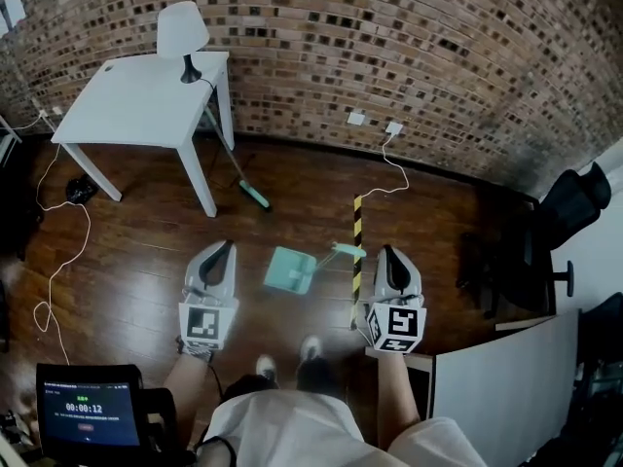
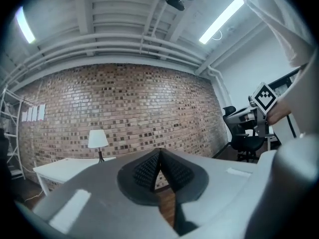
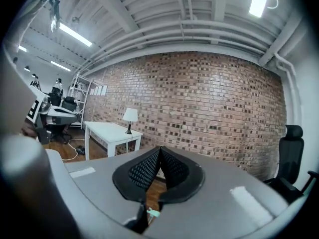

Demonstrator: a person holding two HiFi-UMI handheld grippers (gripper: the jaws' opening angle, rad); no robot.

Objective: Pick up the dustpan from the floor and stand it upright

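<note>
Floor (image 1: 136, 270): dustpan (image 1: 290, 269) apparently not yet picked up.
Left gripper (image 1: 224, 251) and right gripper (image 1: 389, 254) pressed shut, empty; next, open right, pinch handle (image 1: 348, 250).

I see a brick wall (image 1: 438, 56) behind a dark wooden floor (image 1: 136, 261), a white desk (image 1: 136, 100) with a lamp (image 1: 182, 32), a black office chair (image 1: 569, 207), strip lights (image 2: 222, 19) overhead.

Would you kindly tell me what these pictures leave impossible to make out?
1. dustpan: blurred in the head view; in the right gripper view only a teal sliver shows under the shut right gripper, which hides the hold.
2. broom: its upper handle disappears behind the white table, head view.
3. screen: the smaller lines under the timer are too small, head view.
</note>
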